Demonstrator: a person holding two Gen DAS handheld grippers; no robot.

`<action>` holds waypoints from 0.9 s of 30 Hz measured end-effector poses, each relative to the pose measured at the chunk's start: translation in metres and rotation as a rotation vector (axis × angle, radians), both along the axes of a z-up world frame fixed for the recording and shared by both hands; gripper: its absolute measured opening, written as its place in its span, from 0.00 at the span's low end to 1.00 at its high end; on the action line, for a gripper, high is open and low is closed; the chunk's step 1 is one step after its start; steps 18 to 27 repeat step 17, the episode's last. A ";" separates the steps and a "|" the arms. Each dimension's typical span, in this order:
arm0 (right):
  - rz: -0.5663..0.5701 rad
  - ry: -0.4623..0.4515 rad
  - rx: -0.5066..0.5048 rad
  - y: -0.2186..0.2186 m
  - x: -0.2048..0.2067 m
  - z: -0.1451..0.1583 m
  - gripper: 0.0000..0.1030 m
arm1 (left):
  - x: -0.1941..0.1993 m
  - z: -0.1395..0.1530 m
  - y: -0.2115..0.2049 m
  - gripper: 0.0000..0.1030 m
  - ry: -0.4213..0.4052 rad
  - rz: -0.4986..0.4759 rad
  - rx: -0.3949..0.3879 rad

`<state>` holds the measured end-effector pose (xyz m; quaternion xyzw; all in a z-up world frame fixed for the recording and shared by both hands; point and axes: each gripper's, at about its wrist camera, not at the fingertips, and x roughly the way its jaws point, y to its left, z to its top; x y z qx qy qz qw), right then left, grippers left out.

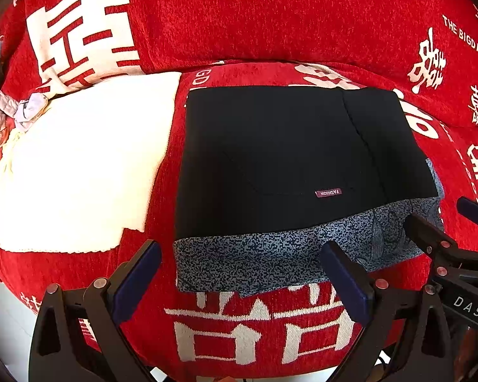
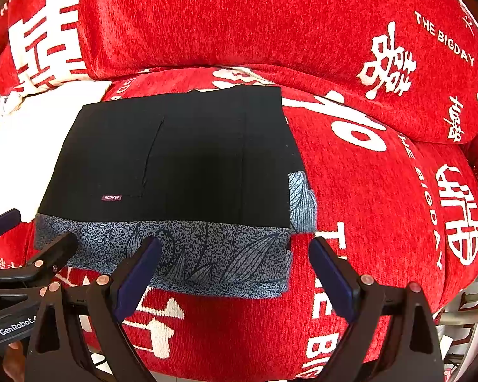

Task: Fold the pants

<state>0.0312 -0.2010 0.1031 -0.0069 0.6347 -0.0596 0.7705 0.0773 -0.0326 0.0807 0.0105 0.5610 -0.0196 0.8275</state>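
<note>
A: Looking nearly finished: pants [image 1: 290, 159] lying folded into a compact black block on the red sofa seat [image 1: 239, 334], grey leaf-print lining [image 1: 255, 261] showing along the near edge.

B: Agreed, by judgement only. Squared up on the left, less so on the right, with a sliver of lining poking past the black layer.

A: Left to do, then? Perhaps one more fold or a tidy of that strip. Hard to say which.

B: Starting at the left: left gripper [image 1: 239, 273] spread wide, holding nothing, poised just short of the lining's near edge. Touching the cloth? Cannot tell.

A: And further right: right gripper [image 2: 232, 270] likewise spread wide and empty, straddling the near right corner of the bundle.

B: Differences between views? From the left wrist only: the big cream patch [image 1: 79, 165] of the sofa print beside the bundle, plus a heap of pale clothing [image 1: 3, 108] at the far left edge.

A: From the right wrist only: the leaf pattern [image 2: 239, 261] drawn clearly, the lining's overhang [image 2: 299, 200] on the right side, and bare red seat well beyond it.

B: Shared by both: the small "FASHION" tag [image 2: 111, 197], upside down, near the black layer's front edge.
</note>
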 end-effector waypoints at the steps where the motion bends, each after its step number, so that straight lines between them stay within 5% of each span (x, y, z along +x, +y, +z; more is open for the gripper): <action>1: 0.000 0.000 0.000 0.000 0.000 0.000 0.92 | 0.000 0.000 0.000 0.98 0.002 0.000 -0.004; 27: -0.032 -0.025 -0.013 0.002 -0.033 0.000 0.92 | -0.028 0.001 0.003 0.98 -0.046 -0.002 -0.010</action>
